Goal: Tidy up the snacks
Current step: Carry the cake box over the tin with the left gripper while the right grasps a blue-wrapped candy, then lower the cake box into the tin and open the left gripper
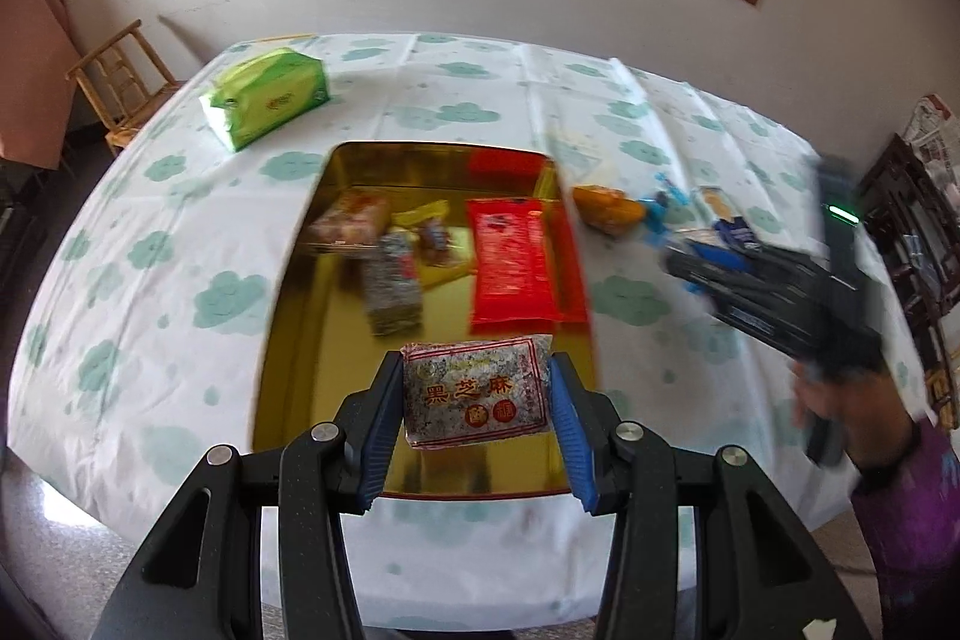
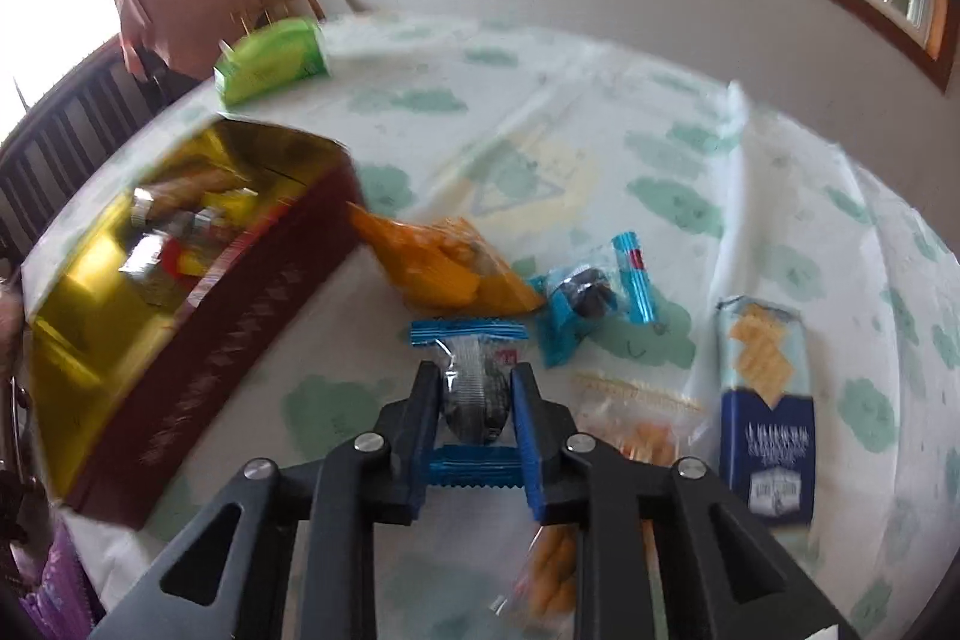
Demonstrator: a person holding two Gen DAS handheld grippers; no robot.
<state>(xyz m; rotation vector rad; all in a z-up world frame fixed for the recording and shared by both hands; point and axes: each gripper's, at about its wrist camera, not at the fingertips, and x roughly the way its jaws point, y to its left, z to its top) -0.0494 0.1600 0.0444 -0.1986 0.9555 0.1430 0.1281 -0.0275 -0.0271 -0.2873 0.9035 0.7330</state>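
Observation:
My left gripper [image 1: 477, 385] is shut on a speckled black-sesame snack pack [image 1: 477, 391], held above the near end of the gold tin box [image 1: 288, 316]. In the box lie a red packet [image 1: 516, 268], a second speckled pack [image 1: 393, 283] and several small wrapped snacks. My right gripper [image 2: 471, 388] is shut on a blue-wrapped dark cookie pack [image 2: 471, 376] above the table, right of the box [image 2: 198, 358]. On the cloth beyond it lie an orange snack bag [image 2: 444, 268], another blue cookie pack [image 2: 570, 298], a blue stick [image 2: 636, 280] and a cracker packet [image 2: 765, 400].
A green tissue pack [image 1: 267, 97] sits at the far left of the round table with the cloud-print cloth [image 1: 150, 220]. A clear bag of orange snacks [image 2: 636, 436] lies under my right gripper. A wooden chair [image 1: 120, 76] stands beyond the table, by the wall.

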